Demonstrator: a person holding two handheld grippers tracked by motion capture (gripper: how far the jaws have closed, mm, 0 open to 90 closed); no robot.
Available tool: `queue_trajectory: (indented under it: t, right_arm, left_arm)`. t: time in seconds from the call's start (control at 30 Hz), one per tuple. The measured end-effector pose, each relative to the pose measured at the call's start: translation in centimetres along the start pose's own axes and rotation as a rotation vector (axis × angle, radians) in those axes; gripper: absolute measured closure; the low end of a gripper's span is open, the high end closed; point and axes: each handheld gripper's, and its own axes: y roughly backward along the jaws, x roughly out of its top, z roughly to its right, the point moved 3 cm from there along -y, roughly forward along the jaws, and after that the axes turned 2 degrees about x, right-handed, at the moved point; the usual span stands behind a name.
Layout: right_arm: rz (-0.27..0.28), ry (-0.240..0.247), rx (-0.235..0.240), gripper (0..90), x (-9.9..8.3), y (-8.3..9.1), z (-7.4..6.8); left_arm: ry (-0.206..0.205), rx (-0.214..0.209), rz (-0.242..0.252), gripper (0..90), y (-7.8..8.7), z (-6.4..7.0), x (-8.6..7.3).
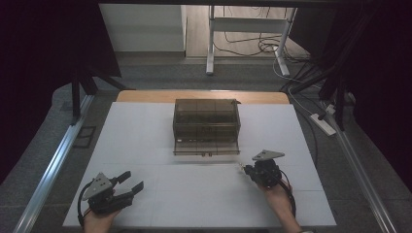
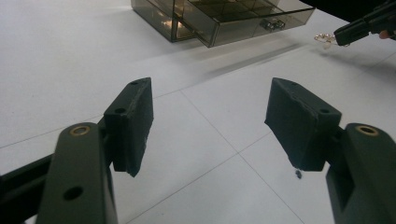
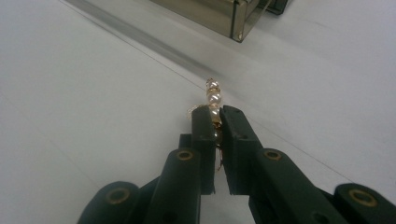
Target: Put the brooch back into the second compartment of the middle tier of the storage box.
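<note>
Pearl string (image 3: 213, 100) clamped in right gripper (image 3: 216, 116), long axis along jaws, pointing forward.

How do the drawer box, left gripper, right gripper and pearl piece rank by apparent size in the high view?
1. Drawer box.
2. Left gripper and right gripper: look alike, not ranked.
3. Pearl piece, a tiny speck at the right gripper's fingers.

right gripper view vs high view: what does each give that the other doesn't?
Right gripper view alone: the pearl and gold-wire detail of the pearl piece pinched between nearly closed jaws. High view alone: the whole layout, with the left gripper open near the white table's front-left and the drawer box's lower drawer pulled out. Both: the right gripper, the box and the table.
</note>
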Motion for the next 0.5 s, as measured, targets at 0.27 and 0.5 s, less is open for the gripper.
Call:
queue_trajectory:
  t: [0.27,0.5]
  right_arm:
    - [0.008,0.014,0.023,83.5,0.2,0.4,-0.8]
    - [0.019,0.027,0.051,83.5,0.5,0.6,-1.6]
  left_arm:
    - [-0.001,-0.003,-0.001,33.2,0.0,0.0,0.0]
    - [-0.003,-0.003,-0.002,33.2,0.0,0.0,0.0]
